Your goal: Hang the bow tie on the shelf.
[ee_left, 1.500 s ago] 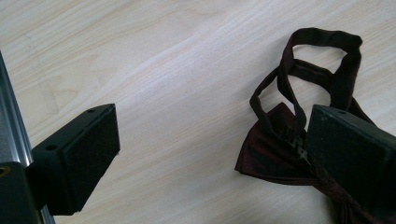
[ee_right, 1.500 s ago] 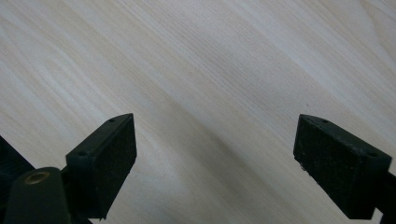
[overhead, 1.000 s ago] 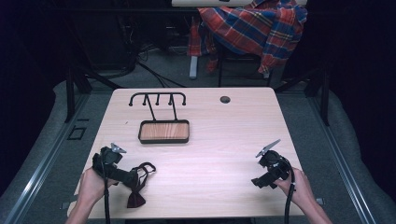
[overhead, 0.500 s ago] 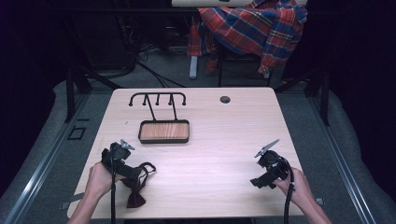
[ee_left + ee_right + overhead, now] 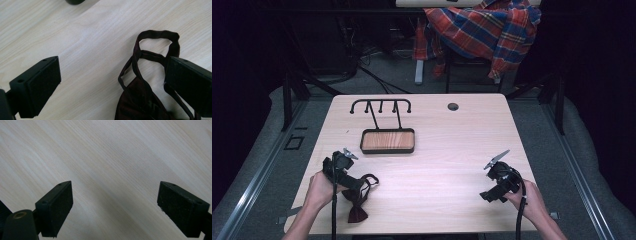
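A dark maroon bow tie point(image 5: 358, 214) with a looped strap point(image 5: 147, 53) lies on the wooden table point(image 5: 447, 145) near its front left. My left gripper point(image 5: 361, 186) hovers over the strap, open; in the left gripper view point(image 5: 112, 82) the strap loop lies between the jaws, close to the right one. My right gripper point(image 5: 488, 196) sits at the front right, open over bare wood point(image 5: 115, 202). A black stand with several hooks point(image 5: 381, 105) and a wooden tray base point(image 5: 387, 141) is at the back left.
A small round hole point(image 5: 453, 106) sits in the table's back edge. Behind the table a plaid cloth point(image 5: 482, 30) hangs over a chair. Dark floor and metal rails surround the table.
My left gripper has moved right and forward, onto the bow tie's strap. The right gripper has stayed where it was.
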A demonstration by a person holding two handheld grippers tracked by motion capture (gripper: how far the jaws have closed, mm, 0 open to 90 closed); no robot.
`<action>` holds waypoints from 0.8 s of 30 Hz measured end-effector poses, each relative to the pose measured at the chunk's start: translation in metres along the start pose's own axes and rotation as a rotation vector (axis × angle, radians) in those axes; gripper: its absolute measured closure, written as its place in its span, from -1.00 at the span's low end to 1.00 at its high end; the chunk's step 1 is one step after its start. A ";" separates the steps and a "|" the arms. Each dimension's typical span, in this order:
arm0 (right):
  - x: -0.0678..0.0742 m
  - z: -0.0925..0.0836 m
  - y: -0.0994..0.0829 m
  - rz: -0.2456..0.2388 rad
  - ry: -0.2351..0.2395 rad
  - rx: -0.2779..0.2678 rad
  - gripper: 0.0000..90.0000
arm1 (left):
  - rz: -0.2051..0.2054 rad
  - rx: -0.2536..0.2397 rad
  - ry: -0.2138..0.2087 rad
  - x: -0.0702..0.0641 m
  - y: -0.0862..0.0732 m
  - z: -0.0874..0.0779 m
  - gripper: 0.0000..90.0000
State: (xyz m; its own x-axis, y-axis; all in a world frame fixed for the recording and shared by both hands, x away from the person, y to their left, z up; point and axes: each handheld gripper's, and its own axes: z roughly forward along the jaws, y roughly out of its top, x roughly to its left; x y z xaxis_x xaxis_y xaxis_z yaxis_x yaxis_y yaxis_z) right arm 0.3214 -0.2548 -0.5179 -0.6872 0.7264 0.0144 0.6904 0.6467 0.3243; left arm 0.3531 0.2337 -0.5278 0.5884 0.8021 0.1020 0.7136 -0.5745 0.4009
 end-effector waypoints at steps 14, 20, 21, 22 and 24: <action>0.000 0.002 0.000 -0.009 0.006 0.009 -0.71 | 0.093 0.061 -0.023 -0.011 0.013 0.016 -0.51; 0.000 0.001 0.000 -0.006 -0.003 0.008 -0.71 | 0.130 0.086 -0.019 -0.014 0.011 0.018 -0.15; 0.000 0.001 0.001 -0.009 -0.001 0.008 -0.71 | 0.133 0.090 -0.019 -0.015 0.010 0.018 -0.11; 0.001 0.001 0.001 -0.010 -0.002 0.008 -0.71 | 0.140 0.096 -0.021 -0.016 0.010 0.019 -0.06; 0.003 0.001 0.003 -0.017 0.002 0.010 -0.71 | 0.150 0.101 -0.028 -0.018 0.009 0.020 0.08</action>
State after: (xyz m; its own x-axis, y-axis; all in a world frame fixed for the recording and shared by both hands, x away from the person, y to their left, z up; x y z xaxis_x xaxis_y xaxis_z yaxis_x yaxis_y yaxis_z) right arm 0.3218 -0.2509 -0.5181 -0.6996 0.7144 0.0110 0.6806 0.6616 0.3148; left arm 0.3566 0.2107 -0.5438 0.7003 0.7023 0.1280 0.6508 -0.7017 0.2899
